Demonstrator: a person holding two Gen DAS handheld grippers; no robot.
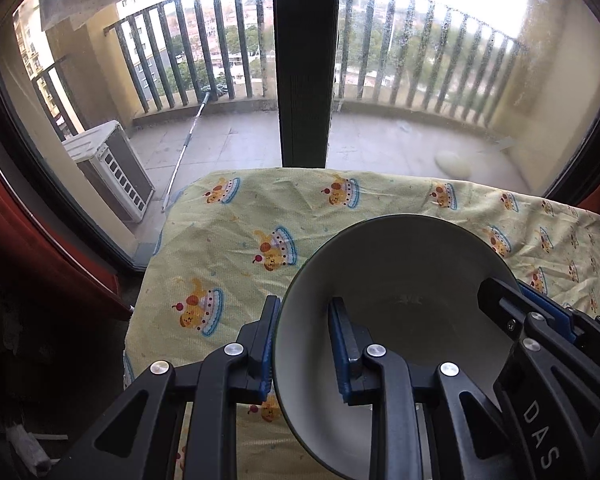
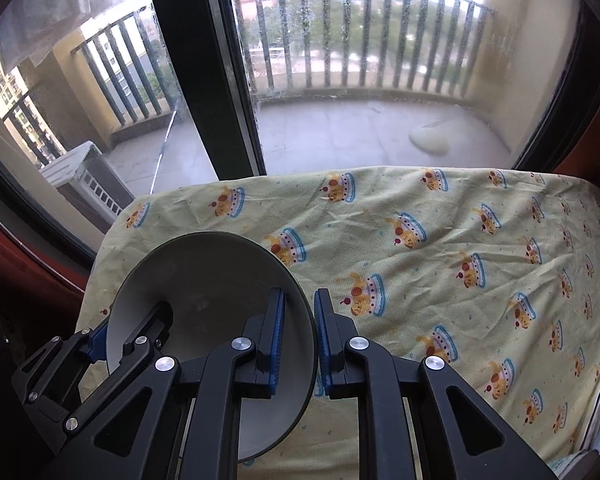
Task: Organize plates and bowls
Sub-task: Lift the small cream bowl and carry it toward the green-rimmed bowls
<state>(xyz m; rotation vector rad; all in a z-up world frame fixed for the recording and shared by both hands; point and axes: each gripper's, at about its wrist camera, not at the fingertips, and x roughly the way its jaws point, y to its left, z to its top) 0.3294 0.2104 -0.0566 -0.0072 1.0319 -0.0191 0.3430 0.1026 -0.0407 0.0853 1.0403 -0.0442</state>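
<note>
**A:** Nearest the lens, what are the tongs doing?

**B:** I am clamping my left tongs (image 1: 302,344) on the bowl (image 1: 400,280) at its left rim, one pad inside, one outside. My right tongs (image 2: 299,336) are pinching the opposite rim likewise. The bowl is hanging tilted, just above the cloth-covered surface (image 2: 440,208).

**A:** How is the carry best handled?

**B:** In my judgement, by keeping both grips level together, so the thin rim is not twisting or slipping.

**A:** And the room beyond?

**B:** Open cloth is lying ahead and to the right; its far edge is ending near the window (image 2: 360,80), its left edge dropping beside the bowl.
</note>
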